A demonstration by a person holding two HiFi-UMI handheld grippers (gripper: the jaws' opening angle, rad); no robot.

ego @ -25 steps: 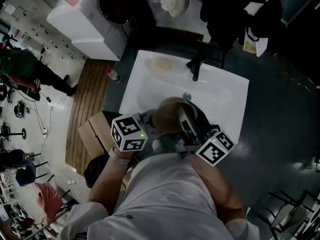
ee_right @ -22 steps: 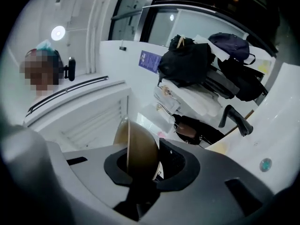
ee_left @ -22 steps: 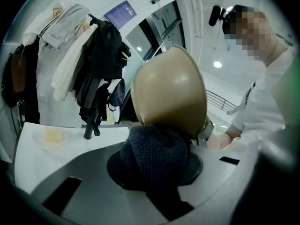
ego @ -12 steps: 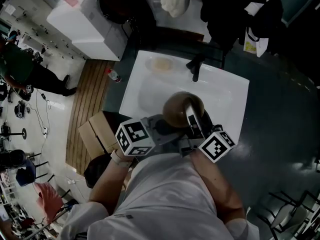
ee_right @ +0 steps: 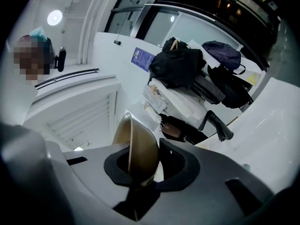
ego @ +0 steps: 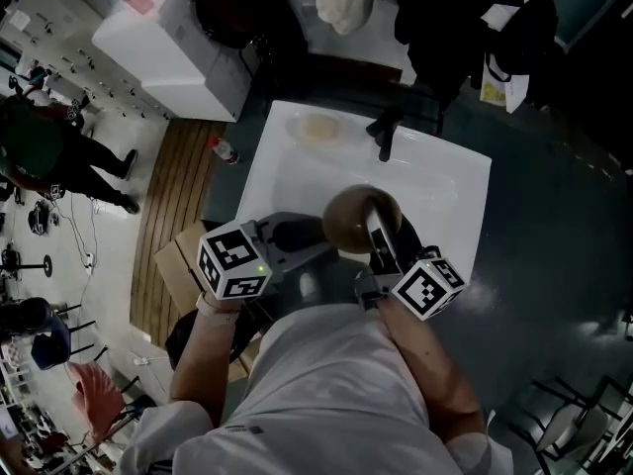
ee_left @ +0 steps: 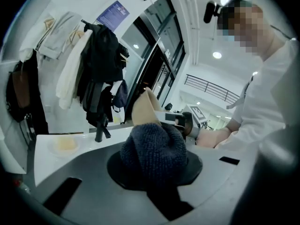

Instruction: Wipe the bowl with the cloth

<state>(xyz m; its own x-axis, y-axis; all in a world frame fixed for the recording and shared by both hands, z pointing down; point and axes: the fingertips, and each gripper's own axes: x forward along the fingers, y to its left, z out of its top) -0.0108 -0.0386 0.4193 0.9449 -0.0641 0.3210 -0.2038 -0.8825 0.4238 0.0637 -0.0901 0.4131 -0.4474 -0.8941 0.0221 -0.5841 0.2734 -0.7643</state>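
A brown bowl (ego: 358, 216) hangs tilted on edge over the white sink (ego: 445, 181). My right gripper (ego: 377, 234) is shut on the bowl's rim; in the right gripper view the bowl (ee_right: 138, 146) stands edge-on between the jaws of the right gripper (ee_right: 137, 168). My left gripper (ego: 297, 236) is shut on a bunched dark knitted cloth (ego: 295, 234), just left of the bowl. In the left gripper view the cloth (ee_left: 155, 149) fills the jaws, with the bowl (ee_left: 144, 108) close behind it. Whether cloth and bowl touch I cannot tell.
A black faucet (ego: 385, 133) stands at the sink's far edge, a pale soap (ego: 319, 127) on its far left corner. Left of the sink are a bottle (ego: 225, 148), a cardboard box (ego: 183, 261) and a white cabinet (ego: 176, 40). Coats and bags hang behind.
The left gripper with the cloth has drawn back to the left, off the bowl. The bowl shifted slightly right and farther over the sink earlier, then held still.
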